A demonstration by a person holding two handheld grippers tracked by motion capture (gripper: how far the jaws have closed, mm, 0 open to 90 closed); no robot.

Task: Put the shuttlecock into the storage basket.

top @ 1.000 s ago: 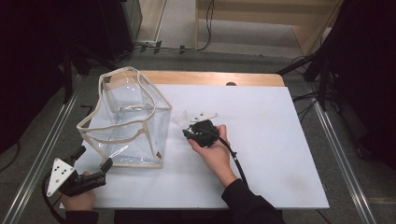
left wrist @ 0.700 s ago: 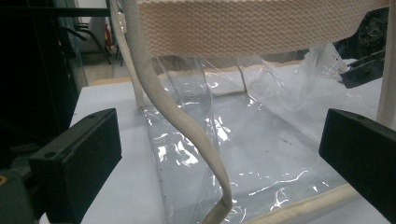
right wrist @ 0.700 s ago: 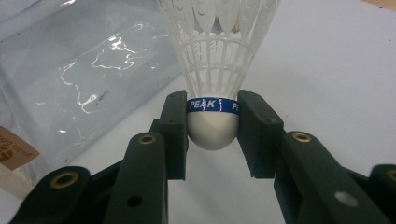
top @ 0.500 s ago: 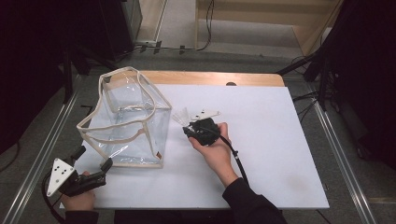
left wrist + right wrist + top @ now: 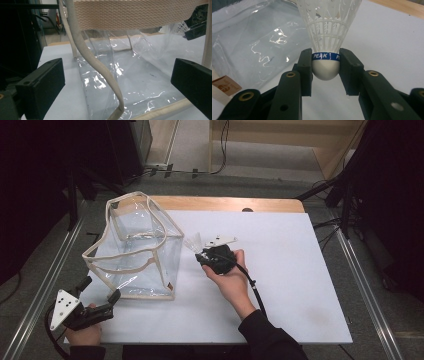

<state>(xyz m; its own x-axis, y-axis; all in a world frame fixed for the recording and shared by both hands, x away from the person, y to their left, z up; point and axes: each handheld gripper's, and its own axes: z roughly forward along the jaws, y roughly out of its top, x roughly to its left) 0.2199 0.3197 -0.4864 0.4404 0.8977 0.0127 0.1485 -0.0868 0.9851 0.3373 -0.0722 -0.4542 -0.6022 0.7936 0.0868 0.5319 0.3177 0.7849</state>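
At the left of the bench [image 5: 280, 285], the left gripper [image 5: 100, 294] rests near the front corner of the clear bag [image 5: 145, 255], its jaws spread wide and grasping nothing; in the left gripper view the bag's cream webbing strap [image 5: 100, 70] hangs between them without touching either pad. The bag stands upright with its mouth open upward, trimmed in cream binding. To do the step well, as I judge it, this gripper would best take hold of the near rim or strap and keep the mouth wide and steady, since the soft plastic walls look likely to sag or fold inward. Just to the right of the bag, the right gripper [image 5: 204, 254] is clenched on a white shuttlecock [image 5: 329, 37], the pads pressing on either side of the rounded cork base with the skirt pointing away from the hand, toward the bag's side wall. The shuttlecock should be lifted above the rim before it moves over the opening, then let go low inside so the light skirt does not catch the binding or bounce out. The blue band round the cork reads "PEAK" [image 5: 321, 56]. A small tan tag [image 5: 225, 86] on the bag's lower corner carries printing too cut off to read.
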